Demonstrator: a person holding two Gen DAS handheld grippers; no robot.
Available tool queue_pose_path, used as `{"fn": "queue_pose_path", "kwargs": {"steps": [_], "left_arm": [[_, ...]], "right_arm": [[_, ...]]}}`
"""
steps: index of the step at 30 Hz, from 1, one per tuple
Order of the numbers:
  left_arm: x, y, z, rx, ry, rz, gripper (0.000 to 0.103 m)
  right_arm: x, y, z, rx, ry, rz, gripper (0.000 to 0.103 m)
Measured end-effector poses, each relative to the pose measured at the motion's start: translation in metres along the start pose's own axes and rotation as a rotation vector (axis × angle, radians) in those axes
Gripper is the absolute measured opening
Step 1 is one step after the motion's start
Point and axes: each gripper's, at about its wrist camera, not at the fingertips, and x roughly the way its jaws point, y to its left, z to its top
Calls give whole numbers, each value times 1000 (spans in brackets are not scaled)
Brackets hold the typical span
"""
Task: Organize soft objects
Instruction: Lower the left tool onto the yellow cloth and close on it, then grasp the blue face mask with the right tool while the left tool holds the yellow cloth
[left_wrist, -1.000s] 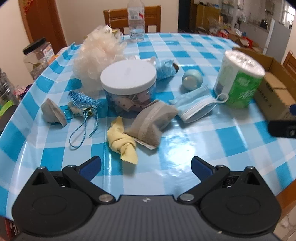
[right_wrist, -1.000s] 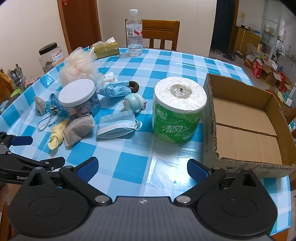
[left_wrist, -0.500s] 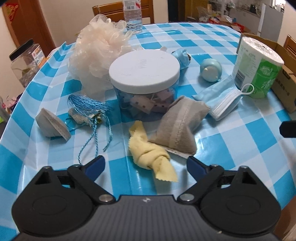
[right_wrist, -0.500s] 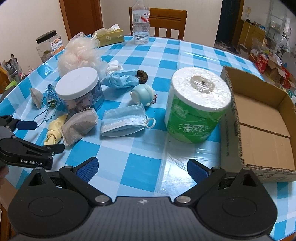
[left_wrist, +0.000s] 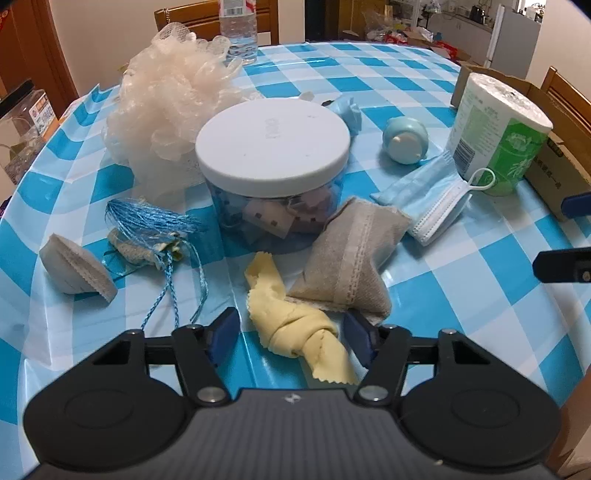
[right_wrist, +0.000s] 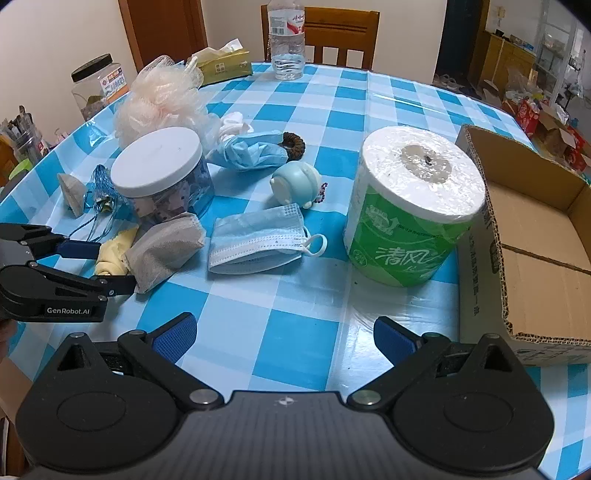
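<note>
Left gripper open, straddling knotted yellow cloth near table's front edge — long axis running away from gripper, frayed tail pointing back. Right gripper open, holding nothing.

Both views are evenly and brightly lit by soft indoor light from above. The glossy blue-and-white checked tablecloth carries pale glare streaks, strongest beside the plastic-wrapped green toilet-paper roll. Shadows under objects are short and diffuse. Fisheye distortion bends the table edge and darkens the frame corners; the background room looks slightly soft, the near objects sharp.
</note>
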Motion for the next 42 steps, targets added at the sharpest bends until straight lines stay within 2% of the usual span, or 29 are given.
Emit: {"fn": "queue_pose_path", "kwargs": {"steps": [4, 5, 16, 25, 31, 36, 42], "left_arm": [[-1, 1, 0, -10, -5, 8, 39], [-2, 2, 0, -16, -6, 13, 39], [-19, 12, -17, -115, 1, 32, 38], [-28, 17, -30, -150, 5, 69, 38], [-29, 26, -34, -182, 3, 80, 38], [-28, 29, -36, -196, 6, 81, 38], [-28, 31, -36, -214, -1, 71, 38]], "right_arm": [[2, 2, 0, -7, 5, -4, 103], [3, 2, 0, -7, 5, -1, 103], [23, 19, 3, -73, 25, 14, 103], [33, 48, 17, -165, -7, 75, 103], [42, 66, 37, -229, -46, 130, 103], [58, 77, 53, -302, -81, 132, 103], [85, 66, 77, -294, -51, 148, 103]]}}
